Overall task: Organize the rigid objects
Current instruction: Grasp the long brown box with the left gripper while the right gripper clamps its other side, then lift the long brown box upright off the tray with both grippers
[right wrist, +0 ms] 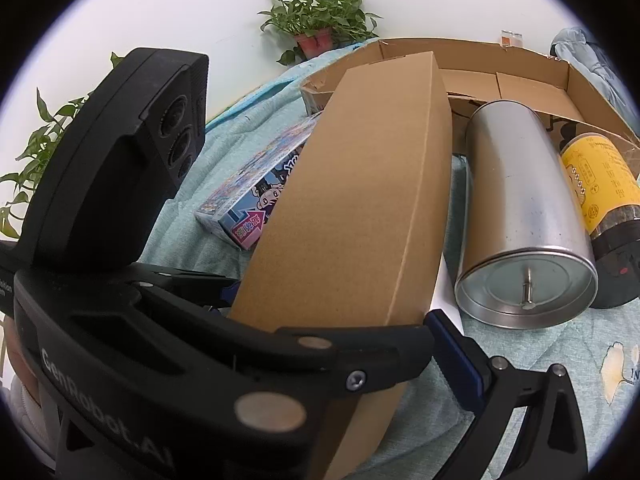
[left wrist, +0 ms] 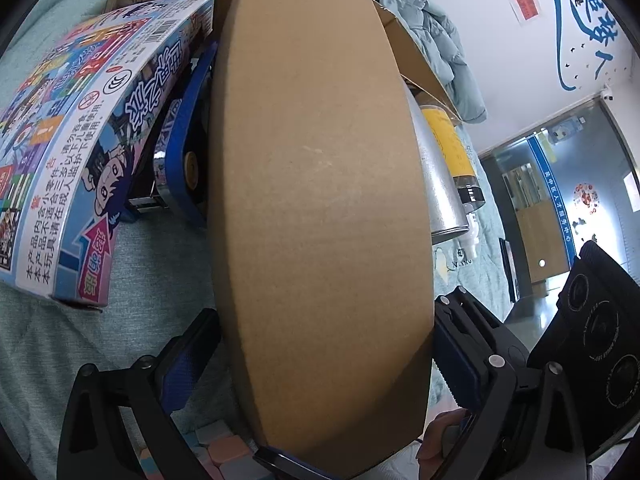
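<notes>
jaws on the left gripper are clamped on the near end of a long brown box, one blue pad pressed on each side. the box stands on its thin edge and runs straight away from those jaws, toward a big open carton at the far side of the bed.

the right gripper sits at the same near end. its jaws are apart. one finger is just beside the box's right side. i cannot tell if it touches. so the left gripper has the box, and the right one is only close by.

left of the box lies a bright game box, flat on the blue-green blanket. right of it lies a silver can on its side, and next to that a yellow jar with a dark lid. both point the same way as the box. some pastel blocks peek out near the bottom in the left view.

i think the box is meant to go into the carton or line up with the other things. its long way already points at the carton, so a push forward looks like the move to make. the can is round and near, so a bump could make it roll.
</notes>
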Demonstrator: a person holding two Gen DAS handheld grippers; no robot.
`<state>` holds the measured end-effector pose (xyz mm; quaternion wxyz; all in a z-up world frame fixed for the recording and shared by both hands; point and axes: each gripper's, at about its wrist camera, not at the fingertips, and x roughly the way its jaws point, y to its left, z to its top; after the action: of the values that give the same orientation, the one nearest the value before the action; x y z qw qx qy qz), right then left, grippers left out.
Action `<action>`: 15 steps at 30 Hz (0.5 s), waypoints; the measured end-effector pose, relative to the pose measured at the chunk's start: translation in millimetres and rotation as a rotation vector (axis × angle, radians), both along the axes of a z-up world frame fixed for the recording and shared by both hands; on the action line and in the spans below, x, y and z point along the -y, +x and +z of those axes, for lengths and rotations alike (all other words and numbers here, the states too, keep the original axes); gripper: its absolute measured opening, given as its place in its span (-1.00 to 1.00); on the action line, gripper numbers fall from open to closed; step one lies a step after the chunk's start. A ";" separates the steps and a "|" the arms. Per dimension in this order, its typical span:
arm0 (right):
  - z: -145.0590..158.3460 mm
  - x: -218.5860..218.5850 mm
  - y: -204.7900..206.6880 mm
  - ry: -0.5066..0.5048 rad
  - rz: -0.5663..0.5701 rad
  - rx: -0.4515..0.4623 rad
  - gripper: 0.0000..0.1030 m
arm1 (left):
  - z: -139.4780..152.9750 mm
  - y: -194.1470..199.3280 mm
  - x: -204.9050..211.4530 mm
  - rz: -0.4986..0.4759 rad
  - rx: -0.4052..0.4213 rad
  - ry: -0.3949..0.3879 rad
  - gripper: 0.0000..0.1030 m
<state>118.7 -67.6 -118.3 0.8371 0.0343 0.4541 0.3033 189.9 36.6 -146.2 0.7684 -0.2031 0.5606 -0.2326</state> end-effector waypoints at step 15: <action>27.1 4.7 -6.8 0.046 0.004 0.095 0.93 | 47.0 8.1 21.7 0.000 0.089 0.078 0.91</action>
<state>111.9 -72.3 -91.1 0.8561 0.0380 0.4067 0.3165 198.0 14.9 -99.2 0.8000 -0.1622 0.5344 -0.2195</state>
